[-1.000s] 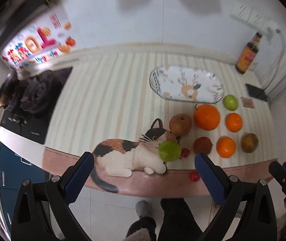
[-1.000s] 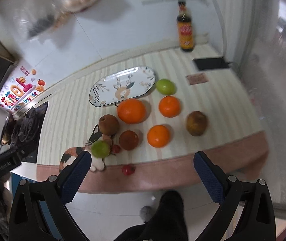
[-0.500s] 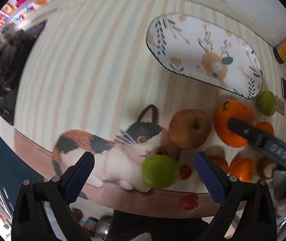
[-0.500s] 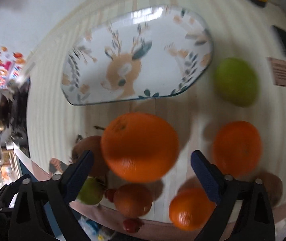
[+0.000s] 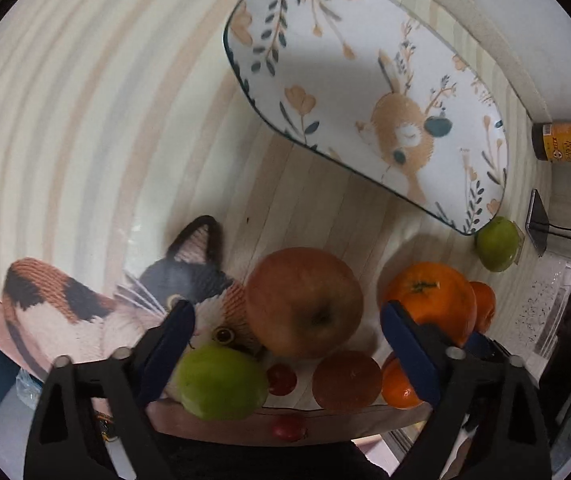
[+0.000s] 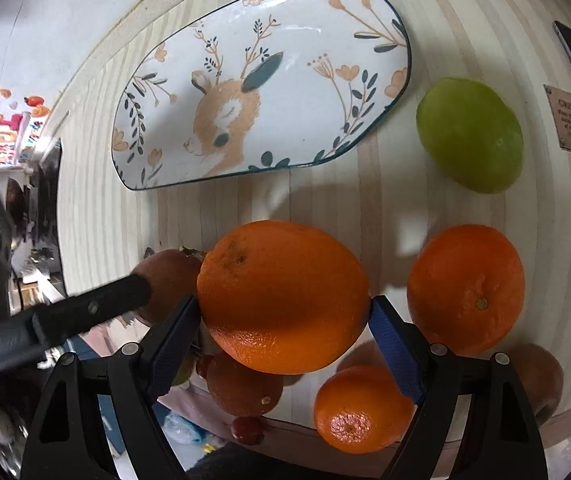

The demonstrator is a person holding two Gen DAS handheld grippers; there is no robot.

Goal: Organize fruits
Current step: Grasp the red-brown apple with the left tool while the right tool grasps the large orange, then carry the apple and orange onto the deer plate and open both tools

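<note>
A white oval plate [image 5: 349,64] with a deer print lies empty on the striped counter; it also shows in the right wrist view [image 6: 285,92]. My left gripper [image 5: 287,346] is open, its fingers on either side of a reddish apple [image 5: 303,300], not touching it. A green fruit [image 5: 221,384] and a brownish-orange fruit [image 5: 345,380] lie just below it. My right gripper [image 6: 281,336] has its blue pads against both sides of the big orange [image 6: 281,296]. Whether the orange is lifted I cannot tell.
Another orange [image 6: 465,288], a small orange [image 6: 361,408], a second green fruit [image 6: 469,134], a brown fruit [image 6: 537,380] and small red fruits [image 5: 281,378] lie around. A cat-shaped mat [image 5: 85,312] is at the counter's front edge. A bottle [image 5: 565,142] stands far right.
Both grippers have dropped from high above the counter close to the fruit. The left now straddles the apple. The right has closed in around the big orange.
</note>
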